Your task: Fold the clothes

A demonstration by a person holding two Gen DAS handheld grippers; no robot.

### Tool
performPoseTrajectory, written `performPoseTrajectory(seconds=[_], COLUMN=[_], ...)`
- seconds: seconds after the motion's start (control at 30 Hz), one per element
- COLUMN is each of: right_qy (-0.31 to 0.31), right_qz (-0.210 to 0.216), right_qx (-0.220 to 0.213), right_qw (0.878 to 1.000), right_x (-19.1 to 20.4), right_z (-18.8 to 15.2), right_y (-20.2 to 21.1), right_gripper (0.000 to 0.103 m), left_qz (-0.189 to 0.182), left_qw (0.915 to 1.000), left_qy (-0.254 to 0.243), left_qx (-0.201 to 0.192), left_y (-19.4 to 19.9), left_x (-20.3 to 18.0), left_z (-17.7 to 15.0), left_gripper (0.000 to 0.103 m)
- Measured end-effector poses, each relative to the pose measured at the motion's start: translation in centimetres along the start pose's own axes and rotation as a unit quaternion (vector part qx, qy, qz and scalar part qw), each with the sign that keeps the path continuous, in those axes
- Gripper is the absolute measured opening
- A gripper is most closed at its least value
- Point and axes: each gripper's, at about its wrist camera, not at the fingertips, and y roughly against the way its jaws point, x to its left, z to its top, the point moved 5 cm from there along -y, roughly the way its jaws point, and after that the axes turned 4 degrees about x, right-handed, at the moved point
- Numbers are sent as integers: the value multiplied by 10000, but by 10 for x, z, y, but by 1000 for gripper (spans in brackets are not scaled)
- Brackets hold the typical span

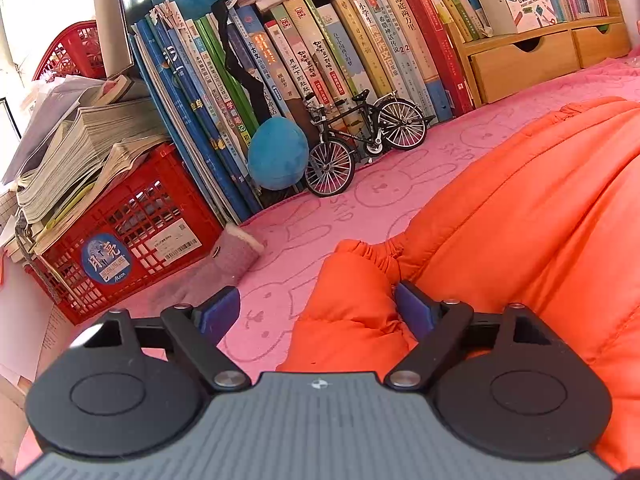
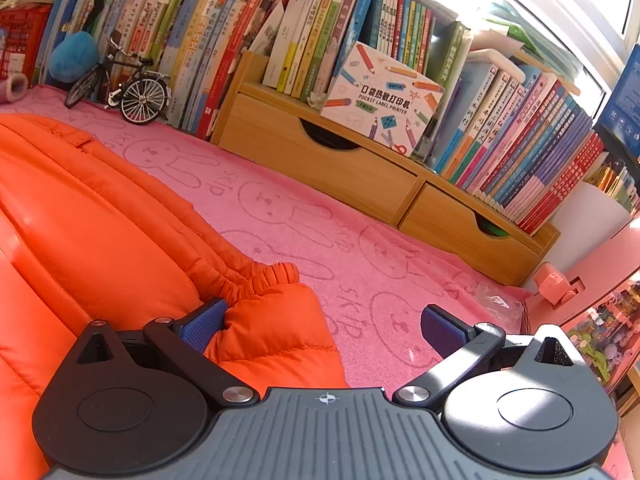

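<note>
Orange puffer jacket (image 1: 520, 220) fills the right of the left view, on the pink mat (image 1: 360, 200). Looks light, squishy, slippery; I'd grab the elastic cuffs (image 2: 276, 276). Left gripper (image 1: 318, 312) and right gripper (image 2: 324, 328) both gape wide, holding nothing.

Jacket (image 1: 520, 220) on blanket (image 1: 360, 208), before books (image 1: 320, 60)

"POCKET LABEL PRINTER" on box (image 2: 380, 98), "skip" on pink cloth (image 2: 348, 240)

Daylight is pouring through a window (image 2: 560, 4) at far right, washing over leaning books (image 1: 320, 52), a wooden drawer shelf (image 2: 340, 160), a red crate (image 1: 132, 232) and the pink rabbit-print cloth (image 2: 360, 248).
</note>
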Motion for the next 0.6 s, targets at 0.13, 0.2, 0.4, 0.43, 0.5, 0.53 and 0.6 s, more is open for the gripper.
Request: performPoseTrajectory(seconds=[0.13,0.2,0.4,0.43,0.5,0.53,0.6], right_qy=[-47,-65,-74,-74,-73,-64,23], right_qz=[63,85,96,98,102,119,156], right_qx=[29,38,41,41,46,82,286], right_qw=[10000,9999,9999,9999,9999,9999,9995], right_x=[-1,-2,-2,-2,-2,-3,-5], right_z=[0,0,0,0,0,1,8], right_y=[-1,-2,-2,-2,-2,-2,1], right_gripper=[102,102,102,102,102,103,103], left_qz=[-62,-72,-73,-83,-155,-199,-127], left_qw=[9999,9999,9999,9998,9996,9992,9976], left_qy=[90,121,123,126,93,60,41], left_qx=[58,75,85,92,225,339,673], left_y=[-2,-2,-3,-3,-4,-4,2], left_x=[2,3,1,2,3,4,8], left_z=[0,0,-1,-1,2,5,16], left_gripper=[89,90,90,90,90,90,89])
